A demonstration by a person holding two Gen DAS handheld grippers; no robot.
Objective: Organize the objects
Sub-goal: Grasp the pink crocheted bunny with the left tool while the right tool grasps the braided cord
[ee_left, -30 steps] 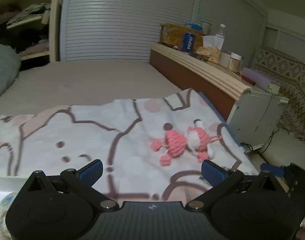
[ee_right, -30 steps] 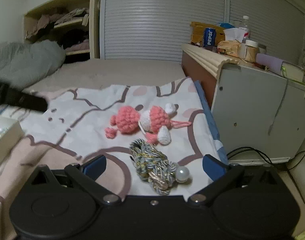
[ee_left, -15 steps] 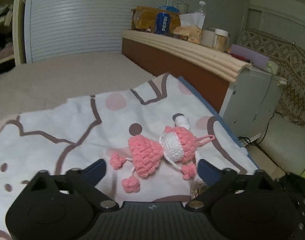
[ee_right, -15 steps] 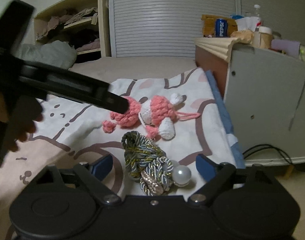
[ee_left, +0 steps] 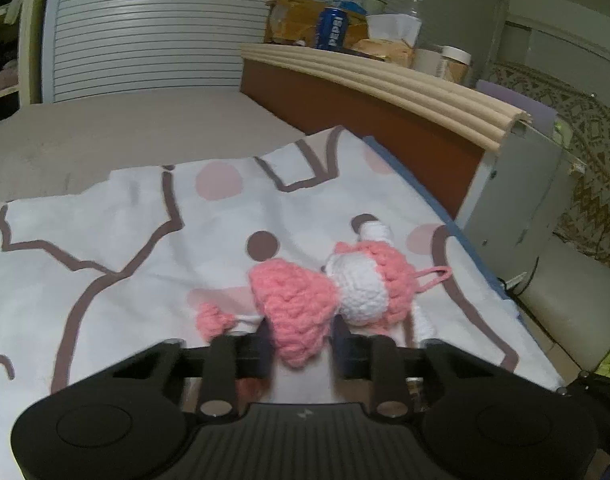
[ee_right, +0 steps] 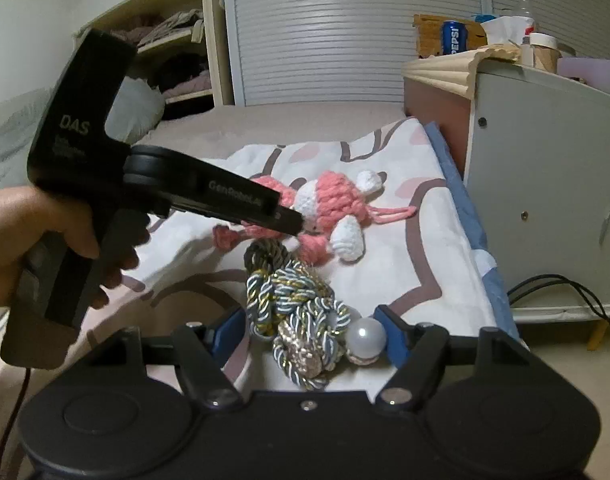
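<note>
**Crochet doll and rope bundle, each between closing jaws**

The crochet doll (ee_left: 325, 296), pink and white, lies on the patterned bedsheet (ee_left: 105, 248) that covers the near part of the bed, toward its right edge, with a headboard ledge (ee_left: 385, 80) holding a blue can (ee_left: 335, 32) further back on the right. In the right wrist view the doll (ee_right: 329, 208) sits further away than the rope bundle (ee_right: 293, 308), a knot of twisted grey, gold and white cord lying just beside it on the same sheet, with a pearl bead (ee_right: 365, 336) at the bundle's near right end.

The left gripper (ee_left: 301, 344) is closing around the pink body of the doll. Its dark fingers stand narrow, one on each side of the yarn, and appear to press it. From the right wrist view, a hand (ee_right: 33, 240) holds this gripper (ee_right: 293, 222), whose tips reach the doll's left part.

The right gripper (ee_right: 305, 332) is also closing, roughly half open. Its blue pads (ee_right: 225, 330) flank the rope bundle and the bead, close on both sides; whether they touch yet I cannot tell.
</note>
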